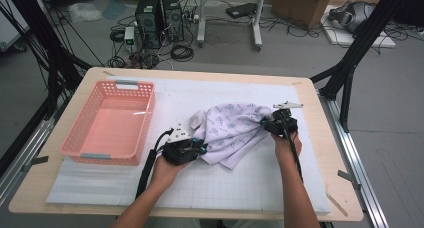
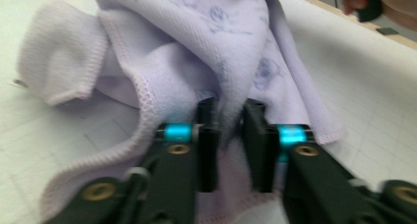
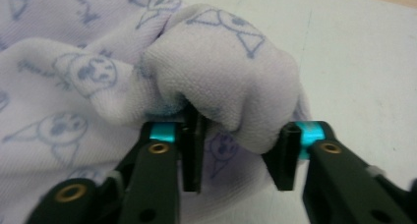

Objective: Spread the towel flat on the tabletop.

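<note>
Two grippers | cloth [image 1: 235, 130] bunched between both jaws | on mat [image 1: 250, 183]

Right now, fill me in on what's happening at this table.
A person works a crumpled pale lilac printed cloth on the white gridded mat with two hand-held grippers. The left gripper has a fold of cloth between its narrow-set jaws at the near edge. The right gripper has a bunched corner of the cloth between its jaws at the far side. A pink plastic basket sits to the left with nothing in it.
</note>
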